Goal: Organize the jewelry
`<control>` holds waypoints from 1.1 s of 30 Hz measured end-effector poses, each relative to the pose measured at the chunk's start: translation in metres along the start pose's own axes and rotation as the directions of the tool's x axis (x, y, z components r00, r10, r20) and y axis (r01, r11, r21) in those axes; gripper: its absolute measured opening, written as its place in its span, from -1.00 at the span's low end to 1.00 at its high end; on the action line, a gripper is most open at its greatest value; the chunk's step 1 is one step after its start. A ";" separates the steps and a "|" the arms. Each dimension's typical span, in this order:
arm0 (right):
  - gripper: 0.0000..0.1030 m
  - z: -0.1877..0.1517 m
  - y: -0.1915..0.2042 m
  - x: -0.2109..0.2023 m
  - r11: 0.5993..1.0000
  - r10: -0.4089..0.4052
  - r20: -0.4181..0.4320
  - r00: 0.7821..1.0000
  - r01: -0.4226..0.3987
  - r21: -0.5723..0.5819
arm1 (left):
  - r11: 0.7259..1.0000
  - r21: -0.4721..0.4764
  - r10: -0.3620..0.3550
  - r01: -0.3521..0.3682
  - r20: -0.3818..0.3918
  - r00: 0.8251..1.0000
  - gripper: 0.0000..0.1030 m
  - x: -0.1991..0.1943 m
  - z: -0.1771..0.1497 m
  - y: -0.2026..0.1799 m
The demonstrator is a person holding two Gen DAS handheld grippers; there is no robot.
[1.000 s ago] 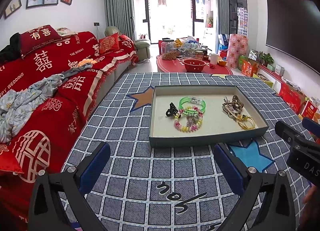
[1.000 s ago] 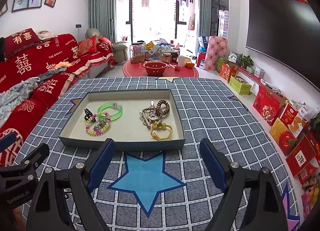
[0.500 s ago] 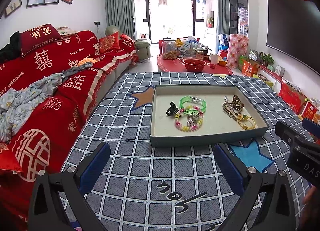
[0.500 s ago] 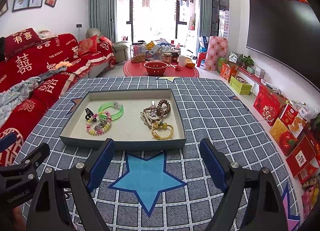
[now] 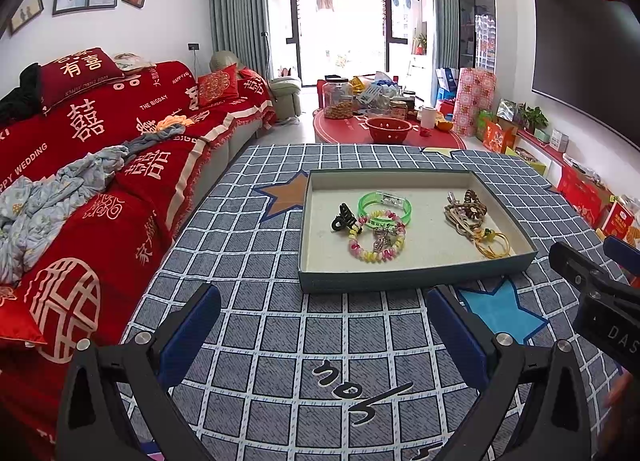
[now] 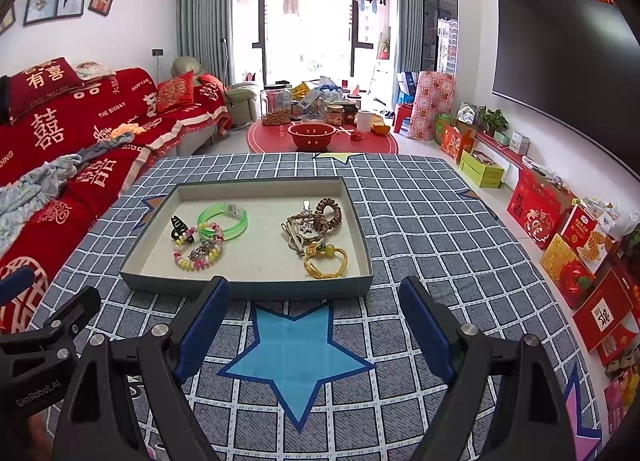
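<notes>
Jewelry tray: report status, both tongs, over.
Left tongs open, empty, short of the tray. Right tongs open, empty, over the blue star. Bracelets, hair clip and hair ties untouched in the tray. Nothing in the way.

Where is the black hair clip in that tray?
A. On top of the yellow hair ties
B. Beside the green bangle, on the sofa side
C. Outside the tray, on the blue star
B: the black hair clip lies inside the tray, just left of the green bangle, toward the red sofa.

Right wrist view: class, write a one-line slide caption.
Open right hand-held gripper hovers before a shallow tray holding a green bangle, beaded bracelet and gold rings.
</notes>
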State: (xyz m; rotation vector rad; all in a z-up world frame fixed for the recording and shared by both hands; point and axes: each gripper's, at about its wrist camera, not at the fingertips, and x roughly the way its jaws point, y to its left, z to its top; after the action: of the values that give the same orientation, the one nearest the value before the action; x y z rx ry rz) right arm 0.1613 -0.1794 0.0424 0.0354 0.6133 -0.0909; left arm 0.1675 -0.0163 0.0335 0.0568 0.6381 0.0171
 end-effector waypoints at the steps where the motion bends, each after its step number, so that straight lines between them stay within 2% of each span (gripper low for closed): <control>1: 0.72 0.000 0.000 0.000 1.000 0.000 0.000 1.000 0.000 0.001 | 1.000 0.000 0.000 0.000 0.000 1.000 1.00 0.000 0.000 0.000; 30: 0.72 -0.001 0.002 0.000 1.000 0.003 -0.003 1.000 -0.003 0.008 | 1.000 -0.002 0.007 -0.007 -0.008 1.000 1.00 0.000 -0.002 0.000; 33: 0.72 -0.001 0.001 0.000 1.000 0.001 -0.004 1.000 -0.001 0.008 | 1.000 -0.023 -0.010 0.010 -0.026 1.000 1.00 0.002 -0.003 0.002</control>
State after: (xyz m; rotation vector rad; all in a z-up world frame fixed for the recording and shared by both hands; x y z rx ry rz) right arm 0.1605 -0.1784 0.0417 0.0433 0.6168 -0.0922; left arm 0.1679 -0.0137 0.0301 0.0313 0.6639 0.0154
